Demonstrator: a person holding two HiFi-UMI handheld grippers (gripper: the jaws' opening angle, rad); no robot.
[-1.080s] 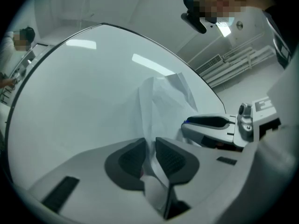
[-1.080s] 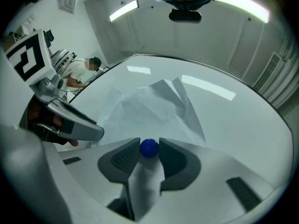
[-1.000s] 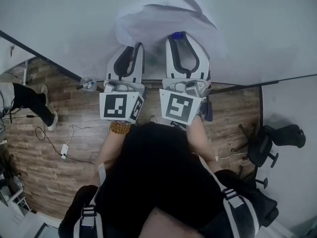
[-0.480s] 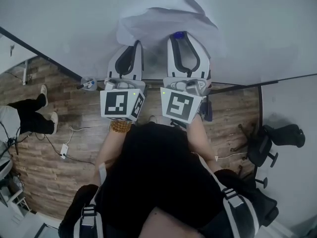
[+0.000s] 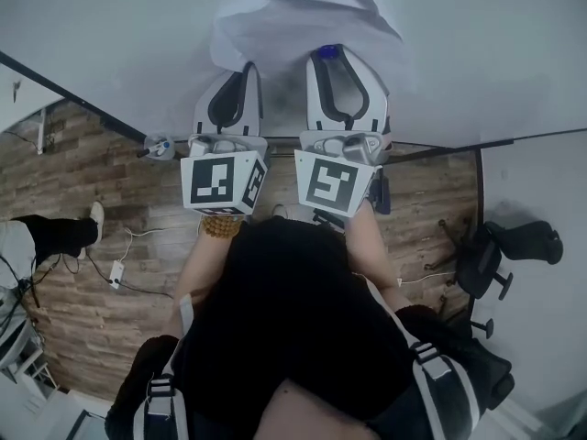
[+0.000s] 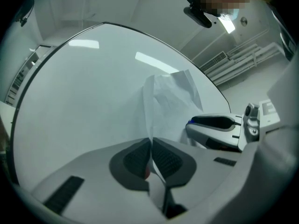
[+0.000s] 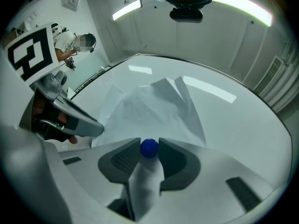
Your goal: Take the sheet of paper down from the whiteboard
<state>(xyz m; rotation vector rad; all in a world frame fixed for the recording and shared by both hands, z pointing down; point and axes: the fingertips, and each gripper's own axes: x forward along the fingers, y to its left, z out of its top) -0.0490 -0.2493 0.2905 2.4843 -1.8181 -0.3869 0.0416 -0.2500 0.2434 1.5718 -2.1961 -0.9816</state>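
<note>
**Head view, then each gripper view: paper pinched, blue knob gripped at the whiteboard**

Head view: looking steeply down, 1 crumpled white sheet of paper (image 5: 303, 21) lies against the large white whiteboard (image 5: 477, 53), just beyond the tips of 2 grey-and-white hand-held grippers. The left gripper (image 5: 246, 70) and right gripper (image 5: 327, 55) sit side by side, both reaching the sheet's lower edge. 1 small blue round knob (image 5: 326, 53), probably a magnet, shows at the right gripper's tip.

Left gripper view: its jaws are pressed together on a fold of the paper's lower edge. The sheet (image 6: 170, 101) rises from them, buckled, against the board.

Right gripper view: its jaws clamp the blue knob (image 7: 149, 148) from both sides. A white strip runs below it; whether that is paper cannot be told. The sheet fans out behind.

Judged from this, the step in hand is freeing the sheet: one tool holds the paper, the other what likely pins it. The next move calls for drawing the knob off the board, then pulling the sheet away gently so it does not tear.
</note>
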